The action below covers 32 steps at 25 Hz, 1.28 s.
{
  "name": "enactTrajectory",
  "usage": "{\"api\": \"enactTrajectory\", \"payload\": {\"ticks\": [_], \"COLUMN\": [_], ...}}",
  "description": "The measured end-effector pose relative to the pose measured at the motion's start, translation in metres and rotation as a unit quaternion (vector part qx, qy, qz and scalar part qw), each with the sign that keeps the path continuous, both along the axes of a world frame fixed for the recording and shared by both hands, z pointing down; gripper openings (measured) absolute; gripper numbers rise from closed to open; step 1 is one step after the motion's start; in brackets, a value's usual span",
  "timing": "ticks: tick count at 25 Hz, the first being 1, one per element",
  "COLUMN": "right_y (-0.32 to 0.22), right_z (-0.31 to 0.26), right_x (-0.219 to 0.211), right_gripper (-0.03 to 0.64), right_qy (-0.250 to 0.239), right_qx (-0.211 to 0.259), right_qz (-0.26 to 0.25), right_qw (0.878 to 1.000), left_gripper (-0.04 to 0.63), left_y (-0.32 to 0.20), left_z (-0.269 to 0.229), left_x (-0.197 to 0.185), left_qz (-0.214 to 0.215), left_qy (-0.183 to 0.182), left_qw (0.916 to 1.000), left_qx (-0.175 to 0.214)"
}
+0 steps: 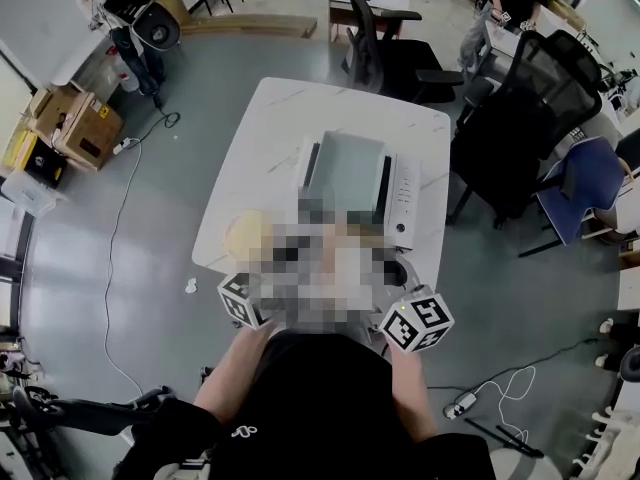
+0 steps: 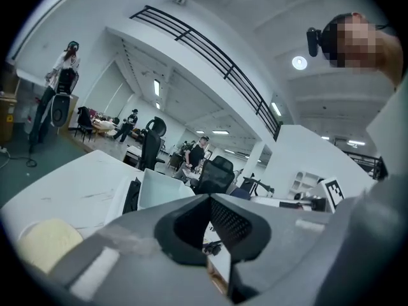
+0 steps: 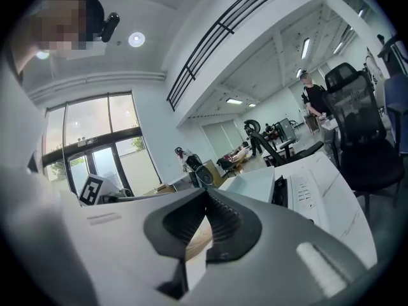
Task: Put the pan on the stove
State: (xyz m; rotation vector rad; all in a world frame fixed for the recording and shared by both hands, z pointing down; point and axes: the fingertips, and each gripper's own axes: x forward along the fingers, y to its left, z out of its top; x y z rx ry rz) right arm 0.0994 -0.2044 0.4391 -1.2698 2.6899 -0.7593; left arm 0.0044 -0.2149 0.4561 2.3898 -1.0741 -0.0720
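The stove (image 1: 349, 173), a flat grey-topped unit with a white control strip (image 1: 403, 200), sits in the middle of the white table (image 1: 262, 143). It also shows in the left gripper view as the stove (image 2: 160, 187) and in the right gripper view as the stove (image 3: 258, 183). A mosaic patch hides the table's near part. A dark round thing (image 1: 396, 267) peeks out at its right edge; I cannot tell if it is the pan. My left gripper (image 2: 208, 197) and right gripper (image 3: 205, 192) are raised above the near table edge, both shut with nothing between the jaws. Their marker cubes (image 1: 243, 299) (image 1: 417, 320) show in the head view.
A pale yellow round object (image 1: 246, 234) lies on the table's near left, also seen as the disc (image 2: 47, 241). Black office chairs (image 1: 385, 48) (image 1: 520, 133) stand behind and right of the table. Cardboard boxes (image 1: 75, 123) and floor cables (image 1: 115, 228) are at the left. People stand in the background.
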Motion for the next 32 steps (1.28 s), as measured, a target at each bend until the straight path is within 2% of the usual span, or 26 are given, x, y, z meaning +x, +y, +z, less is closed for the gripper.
{"api": "enactTrajectory", "payload": {"ticks": [9, 15, 32], "right_y": [0.002, 0.002, -0.001], "right_z": [-0.011, -0.017, -0.017], "right_x": [0.01, 0.016, 0.014], "right_gripper": [-0.012, -0.012, -0.012], "right_qy": [0.04, 0.058, 0.066], "right_qx": [0.046, 0.071, 0.078], "right_qz": [0.039, 0.055, 0.055], "right_qw": [0.997, 0.994, 0.993], "left_gripper": [0.0, 0.001, 0.002], "left_y": [-0.003, -0.002, -0.005], "left_z": [-0.009, -0.011, -0.009], "left_x": [-0.004, -0.002, -0.004], "left_qz": [-0.045, -0.046, -0.051], "left_qy": [-0.045, -0.049, -0.053], "left_qw": [0.9976, 0.9973, 0.997], "left_qx": [0.025, 0.03, 0.024]}}
